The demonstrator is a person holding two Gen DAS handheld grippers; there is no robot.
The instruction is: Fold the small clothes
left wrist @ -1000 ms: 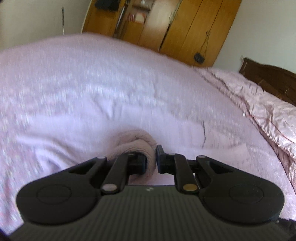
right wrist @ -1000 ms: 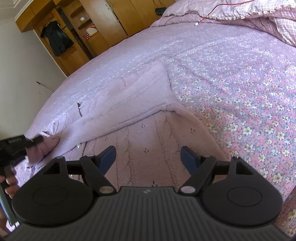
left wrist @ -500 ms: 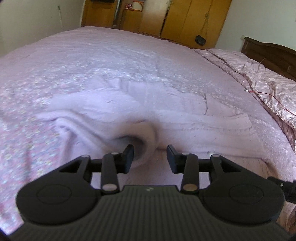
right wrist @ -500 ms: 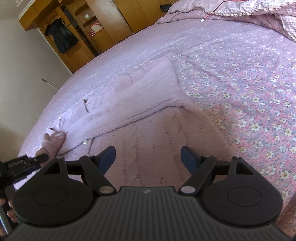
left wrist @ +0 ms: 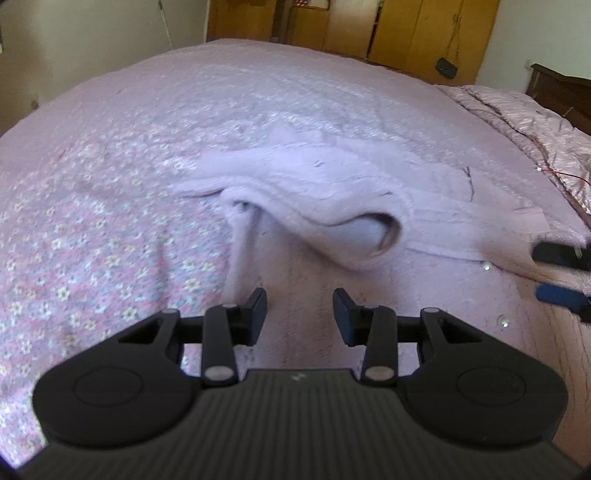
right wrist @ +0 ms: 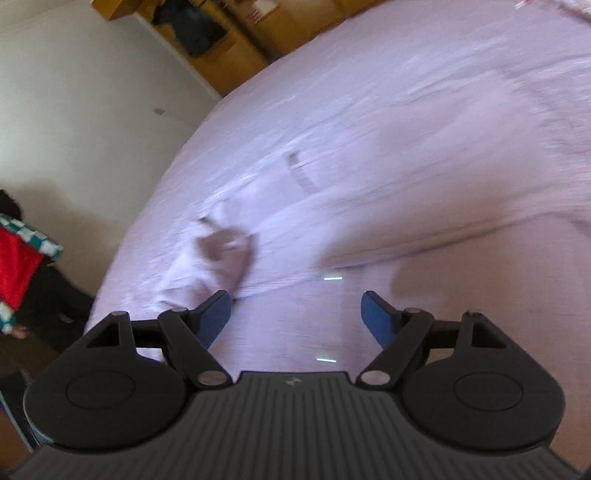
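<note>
A lilac knitted sweater (left wrist: 332, 184) lies spread on the floral bedspread (left wrist: 92, 258). One sleeve is folded across it, and its open cuff (left wrist: 373, 236) rests just ahead of my left gripper (left wrist: 299, 306). That gripper is open, with nothing between its fingers. At the right edge of the left wrist view, my right gripper (left wrist: 554, 274) hovers at the sweater's edge. In the blurred right wrist view, my right gripper (right wrist: 295, 306) stands wide open above the sweater (right wrist: 406, 229) and holds nothing. The cuff (right wrist: 218, 254) lies to its front left.
Wooden wardrobes (left wrist: 406, 33) stand beyond the far end of the bed. A pink quilt (left wrist: 535, 122) and a dark headboard (left wrist: 561, 92) are at the right. A person in red and checked clothing (right wrist: 18, 266) stands beside the bed's left edge.
My left gripper has opened, let go of the sleeve cuff and drawn back; the cuff now lies on the sweater. My right gripper has swung left and upward, blurring its view.
</note>
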